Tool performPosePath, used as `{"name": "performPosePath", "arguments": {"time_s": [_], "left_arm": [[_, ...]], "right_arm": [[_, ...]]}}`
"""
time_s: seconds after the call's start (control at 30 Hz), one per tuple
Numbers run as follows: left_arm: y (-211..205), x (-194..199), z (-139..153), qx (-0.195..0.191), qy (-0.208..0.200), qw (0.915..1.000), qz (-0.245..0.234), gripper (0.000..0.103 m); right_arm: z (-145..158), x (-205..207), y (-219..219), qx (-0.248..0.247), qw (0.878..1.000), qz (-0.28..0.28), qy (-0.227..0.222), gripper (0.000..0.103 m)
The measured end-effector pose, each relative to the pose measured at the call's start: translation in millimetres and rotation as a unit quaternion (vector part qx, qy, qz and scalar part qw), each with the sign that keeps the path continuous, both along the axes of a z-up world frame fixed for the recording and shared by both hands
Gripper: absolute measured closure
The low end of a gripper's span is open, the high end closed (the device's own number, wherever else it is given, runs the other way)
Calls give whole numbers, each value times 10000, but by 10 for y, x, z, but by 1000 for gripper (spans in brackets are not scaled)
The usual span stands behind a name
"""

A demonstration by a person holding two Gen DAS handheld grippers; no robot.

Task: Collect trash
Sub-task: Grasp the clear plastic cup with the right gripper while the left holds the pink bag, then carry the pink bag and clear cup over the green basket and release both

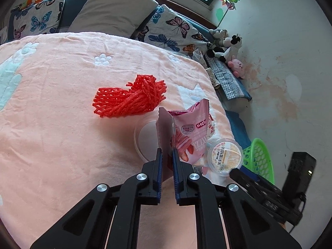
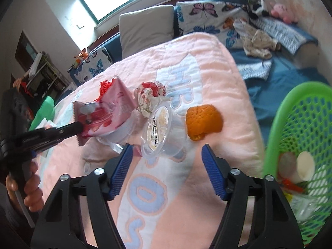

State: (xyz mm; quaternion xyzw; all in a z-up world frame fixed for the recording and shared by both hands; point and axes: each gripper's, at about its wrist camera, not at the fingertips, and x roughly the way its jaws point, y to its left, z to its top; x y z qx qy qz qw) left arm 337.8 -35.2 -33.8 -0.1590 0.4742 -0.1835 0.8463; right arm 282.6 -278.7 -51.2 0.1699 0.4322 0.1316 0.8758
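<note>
My left gripper (image 1: pixel 166 152) is shut on the edge of a pink snack wrapper (image 1: pixel 193 130), held just above a clear plastic cup (image 1: pixel 145 139); the wrapper also shows in the right wrist view (image 2: pixel 99 118). A red foam net (image 1: pixel 130 97) lies behind it on the pink blanket. A clear jelly cup with a printed lid (image 2: pixel 159 132) lies on its side just ahead of my open, empty right gripper (image 2: pixel 166 151). An orange peel (image 2: pixel 202 121) and a crumpled paper wrapper (image 2: pixel 149 97) lie beyond it.
A green mesh basket (image 2: pixel 290 124) holding several pieces of trash stands at the right, off the blanket's edge; it also shows in the left wrist view (image 1: pixel 259 155). Pillows (image 1: pixel 112 8), plush toys (image 1: pixel 226 45) and folded clothes (image 2: pixel 257 39) lie at the far end of the bed.
</note>
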Motion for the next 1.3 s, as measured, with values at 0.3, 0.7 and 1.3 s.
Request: {"name": "performPosePath", "arguments": {"time_s": [0.3, 0.7, 1.3], "left_arm": [[97, -150, 187, -115, -224, 9996, -116, 94], [-80, -365, 392, -193, -400, 9984, -342, 94], [-1022, -653, 812, -281, -641, 9911, -1136, 94]], "right_arm": [[-121, 101, -63, 553, 9981, -149, 208, 70], [146, -333, -125, 262, 9995, -86, -124, 72], [417, -1006, -1108, -308, 9940, -954, -440, 72]]}}
